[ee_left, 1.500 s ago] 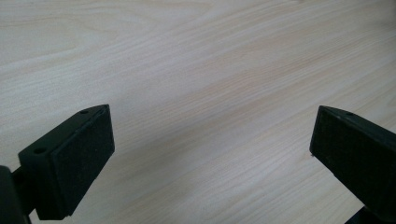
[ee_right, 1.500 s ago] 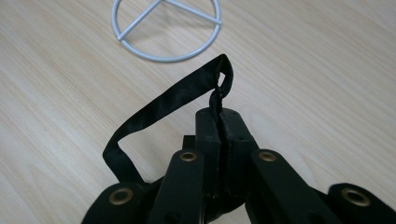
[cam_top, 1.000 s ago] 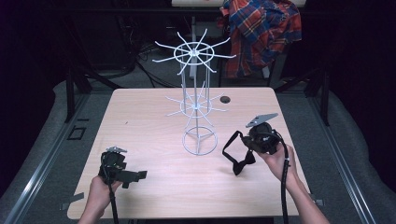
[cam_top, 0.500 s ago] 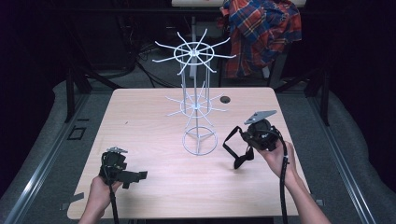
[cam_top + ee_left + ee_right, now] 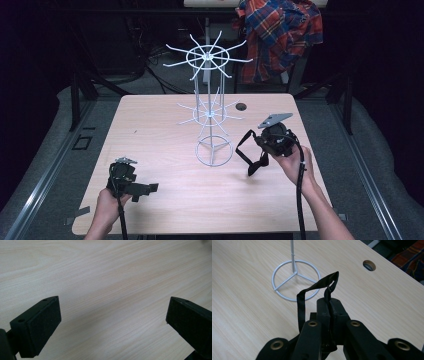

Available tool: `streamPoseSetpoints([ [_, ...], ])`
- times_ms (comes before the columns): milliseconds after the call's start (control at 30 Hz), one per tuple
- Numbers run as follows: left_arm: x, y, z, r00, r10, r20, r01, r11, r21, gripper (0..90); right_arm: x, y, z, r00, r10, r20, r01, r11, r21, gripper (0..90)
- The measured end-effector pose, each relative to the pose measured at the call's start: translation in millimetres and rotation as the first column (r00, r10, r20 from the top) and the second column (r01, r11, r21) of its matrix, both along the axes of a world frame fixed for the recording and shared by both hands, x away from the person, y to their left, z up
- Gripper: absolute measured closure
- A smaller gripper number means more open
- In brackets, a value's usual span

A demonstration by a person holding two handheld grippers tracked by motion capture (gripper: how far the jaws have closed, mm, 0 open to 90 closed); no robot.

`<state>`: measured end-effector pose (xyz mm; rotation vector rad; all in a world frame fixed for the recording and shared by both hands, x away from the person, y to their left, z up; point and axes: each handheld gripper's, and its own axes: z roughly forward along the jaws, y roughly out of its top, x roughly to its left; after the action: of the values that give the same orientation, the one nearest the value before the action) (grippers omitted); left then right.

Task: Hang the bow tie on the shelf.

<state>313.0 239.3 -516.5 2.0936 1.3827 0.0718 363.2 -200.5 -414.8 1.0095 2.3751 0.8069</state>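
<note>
From above, your right gripper (image 5: 256, 161) hovers beside the white wire rack (image 5: 210, 107); its own view shows jaws clamped on a black strap (image 5: 305, 296). Your left gripper (image 5: 112, 322) gapes wide, empty, over the table (image 5: 112, 277).

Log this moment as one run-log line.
right gripper: shut on black strap, held above table | left gripper: open, holding nothing, low over table | white wire rack: upright mid-table, no strap on it
</note>
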Motion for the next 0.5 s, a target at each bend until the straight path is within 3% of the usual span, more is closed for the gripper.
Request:
streamPoseSetpoints([
  [500, 0.4, -0.6, -0.2, 1.0, -0.002, -0.003, 0.002, 1.0, 0.003, 0.0, 5.2, 6.7, 12.7, 0.9997, 0.013, 0.02, -0.013, 1.0, 0.001, 86.9],
])
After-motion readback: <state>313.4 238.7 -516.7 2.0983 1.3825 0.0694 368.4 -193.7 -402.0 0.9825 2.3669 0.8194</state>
